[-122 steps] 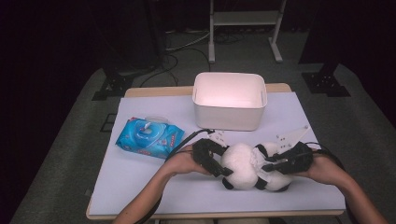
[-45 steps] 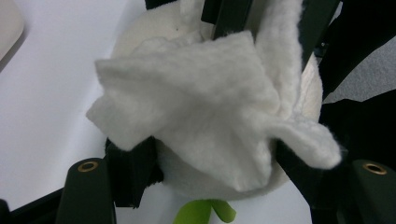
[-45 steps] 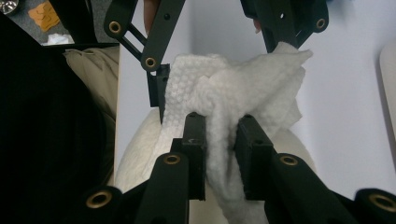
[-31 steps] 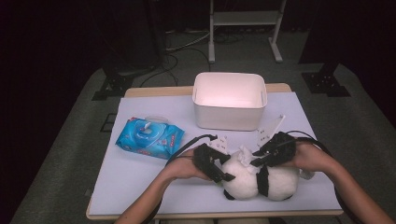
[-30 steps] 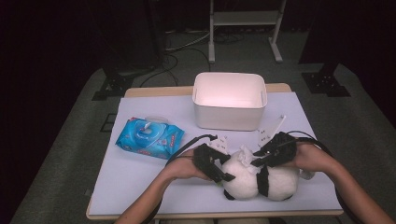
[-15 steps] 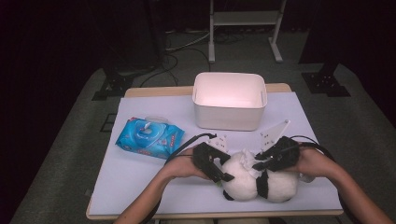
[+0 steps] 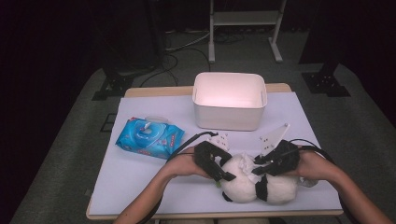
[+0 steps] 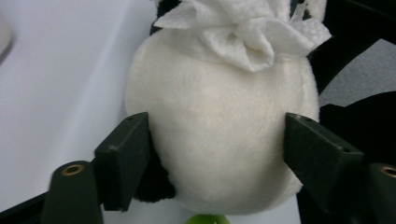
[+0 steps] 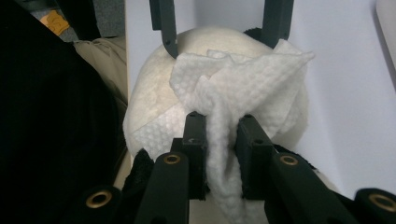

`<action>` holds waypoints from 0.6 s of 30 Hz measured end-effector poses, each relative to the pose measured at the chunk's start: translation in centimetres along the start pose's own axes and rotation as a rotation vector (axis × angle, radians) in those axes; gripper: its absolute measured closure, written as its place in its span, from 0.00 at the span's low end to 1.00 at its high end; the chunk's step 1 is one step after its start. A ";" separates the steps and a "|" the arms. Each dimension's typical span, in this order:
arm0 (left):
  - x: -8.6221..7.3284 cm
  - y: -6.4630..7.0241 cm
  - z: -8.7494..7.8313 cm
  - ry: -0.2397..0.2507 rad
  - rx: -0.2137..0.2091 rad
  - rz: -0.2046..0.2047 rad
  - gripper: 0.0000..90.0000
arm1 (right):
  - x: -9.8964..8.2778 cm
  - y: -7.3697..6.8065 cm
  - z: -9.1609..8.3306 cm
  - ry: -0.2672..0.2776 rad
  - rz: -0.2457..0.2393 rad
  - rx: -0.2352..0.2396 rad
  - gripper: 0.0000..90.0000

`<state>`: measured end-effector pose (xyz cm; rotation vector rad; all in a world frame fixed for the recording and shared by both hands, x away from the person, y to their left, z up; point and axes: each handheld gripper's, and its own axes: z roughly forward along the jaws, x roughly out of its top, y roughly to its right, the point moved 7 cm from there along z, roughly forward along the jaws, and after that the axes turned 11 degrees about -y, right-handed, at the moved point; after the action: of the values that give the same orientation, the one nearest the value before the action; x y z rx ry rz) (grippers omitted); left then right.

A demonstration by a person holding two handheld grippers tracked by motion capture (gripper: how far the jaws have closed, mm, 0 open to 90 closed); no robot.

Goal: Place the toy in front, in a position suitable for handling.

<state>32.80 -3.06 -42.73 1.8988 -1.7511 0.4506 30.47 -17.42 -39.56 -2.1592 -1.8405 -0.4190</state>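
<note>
Since four seconds ago the right gripper [image 7: 264, 164] has shifted from the plush panda's [image 7: 254, 182] flank up onto its head, and the left gripper's [image 7: 223, 169] jaws have just been opening a little around that head. Panda lies near the desk's front edge, right of centre, a white wipe [image 9: 233, 93] draped over its head. Left jaws now straddle the head, pads at or just off the fur; contact not clear from the left gripper view. Right jaws are pinched onto a twisted fold of the wipe. Step in hand, as I judge: wiping the toy's head. Next move likely calls for steadying the head while dragging the wipe across. White bin [image 7: 229, 100] and blue wipes pack [image 7: 149, 137] stand untouched behind.
</note>
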 end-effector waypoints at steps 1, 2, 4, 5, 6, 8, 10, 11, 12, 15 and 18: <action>0.0 0.0 0.0 0.003 -0.001 0.003 0.29 | 0.1 0.0 0.0 -0.001 -0.010 -0.002 0.83; -0.1 0.1 0.1 0.005 -0.003 0.001 0.30 | 0.2 -0.1 -0.1 -0.006 -0.010 -0.005 0.83; -0.1 0.1 0.1 0.004 -0.004 0.002 0.31 | 0.5 0.0 -0.2 -0.015 -0.023 -0.014 0.83; -0.1 0.1 0.1 0.003 -0.003 0.002 0.31 | 0.6 0.0 -0.2 -0.021 -0.027 -0.015 0.83; -0.2 0.1 0.1 0.001 -0.002 0.003 0.31 | 0.8 0.0 -0.2 -0.027 -0.035 -0.018 0.83; -0.1 0.2 0.1 0.004 0.003 0.006 0.31 | 1.3 0.0 -0.3 -0.028 -0.042 -0.017 0.83; -0.1 0.2 0.1 -0.003 0.009 0.014 0.31 | 2.0 0.0 0.0 -0.041 -0.060 -0.014 0.83; -0.1 0.2 0.1 -0.002 0.010 0.012 0.31 | 2.2 0.0 0.1 -0.045 -0.064 -0.013 0.83; -0.2 0.2 0.1 0.003 0.010 0.008 0.31 | 2.4 0.0 0.2 -0.050 -0.066 -0.014 0.83; -0.2 0.2 0.1 0.010 0.005 0.009 0.31 | 3.2 0.2 0.4 -0.046 -0.075 -0.005 0.83; -0.3 0.2 0.1 0.007 0.004 0.007 0.31 | 4.0 0.4 0.8 -0.051 -0.083 -0.001 0.83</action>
<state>32.53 -2.86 -42.93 1.8921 -1.7543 0.4623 31.45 -13.57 -38.72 -2.1192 -1.9627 -0.3858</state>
